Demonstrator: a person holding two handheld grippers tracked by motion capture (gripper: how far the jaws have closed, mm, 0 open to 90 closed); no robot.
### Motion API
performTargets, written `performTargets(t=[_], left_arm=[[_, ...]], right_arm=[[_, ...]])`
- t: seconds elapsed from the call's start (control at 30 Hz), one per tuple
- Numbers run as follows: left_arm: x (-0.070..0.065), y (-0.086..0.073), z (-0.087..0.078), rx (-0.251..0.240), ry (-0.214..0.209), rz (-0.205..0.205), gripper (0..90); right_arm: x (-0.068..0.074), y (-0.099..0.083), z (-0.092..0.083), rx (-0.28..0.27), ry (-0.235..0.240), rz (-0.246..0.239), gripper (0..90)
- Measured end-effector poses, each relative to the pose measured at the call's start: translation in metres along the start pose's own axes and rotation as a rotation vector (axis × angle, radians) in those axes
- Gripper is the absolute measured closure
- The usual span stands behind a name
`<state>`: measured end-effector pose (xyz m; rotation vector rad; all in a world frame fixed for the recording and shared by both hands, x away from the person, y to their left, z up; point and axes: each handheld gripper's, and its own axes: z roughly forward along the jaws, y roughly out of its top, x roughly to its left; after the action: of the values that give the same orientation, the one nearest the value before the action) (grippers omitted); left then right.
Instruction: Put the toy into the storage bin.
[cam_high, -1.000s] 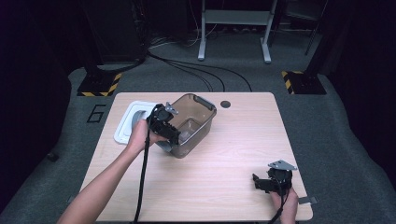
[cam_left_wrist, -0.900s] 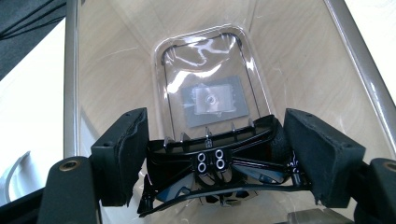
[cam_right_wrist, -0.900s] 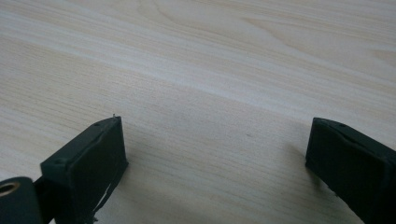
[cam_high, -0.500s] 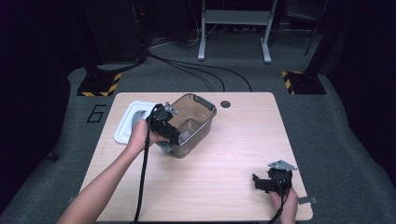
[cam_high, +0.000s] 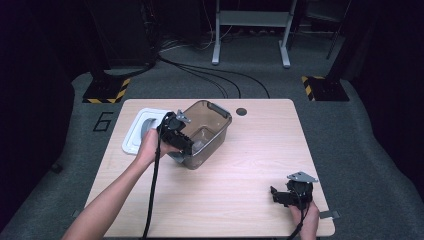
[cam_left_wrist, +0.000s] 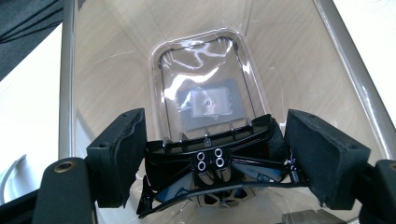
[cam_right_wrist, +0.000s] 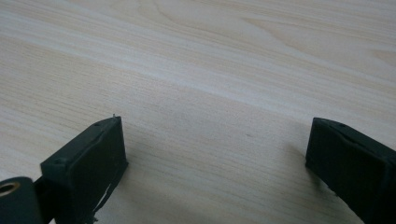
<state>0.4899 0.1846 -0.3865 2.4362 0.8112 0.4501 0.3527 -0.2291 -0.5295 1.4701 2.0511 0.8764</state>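
Left gripper (cam_high: 186, 145), fingers spread and just opening further, sits inside the tilted bin (cam_high: 207, 131) at the surface's far left, gripping nothing. Right gripper (cam_high: 286, 196) rests wide open. Risk: the unsupported bin tips over.

Left gripper (cam_left_wrist: 208, 154) jaws just opening a little wider, inside the clear container (cam_high: 204, 132) (nothing pinched between the pads), black frame piece (cam_left_wrist: 210, 161) sitting between them

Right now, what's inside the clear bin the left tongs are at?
The clear bin looks bare inside: through its see-through floor there is only a grey label and the wooden table. The left tongs cover the near lower wall, so that strip can't be checked.
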Motion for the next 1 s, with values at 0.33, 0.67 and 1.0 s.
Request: performTargets(t=[0.33, 0.67, 1.0], left_arm=[[-0.001, 0.000, -0.003, -0.011, 0.009, 0.006, 18.9], [0.000, -0.003, -0.017, -0.052, 0.003, -0.011, 11.9], [0.009, -0.012, -0.042, -0.086, 0.031, -0.050, 4.0]], right_arm=[[0.000, 0.000, 0.000, 0.001, 0.002, 0.001, 4.0], [0.000, 0.000, 0.000, 0.001, 0.002, 0.001, 4.0], [0.000, 0.000, 0.000, 0.001, 0.000, 0.000, 3.9]])
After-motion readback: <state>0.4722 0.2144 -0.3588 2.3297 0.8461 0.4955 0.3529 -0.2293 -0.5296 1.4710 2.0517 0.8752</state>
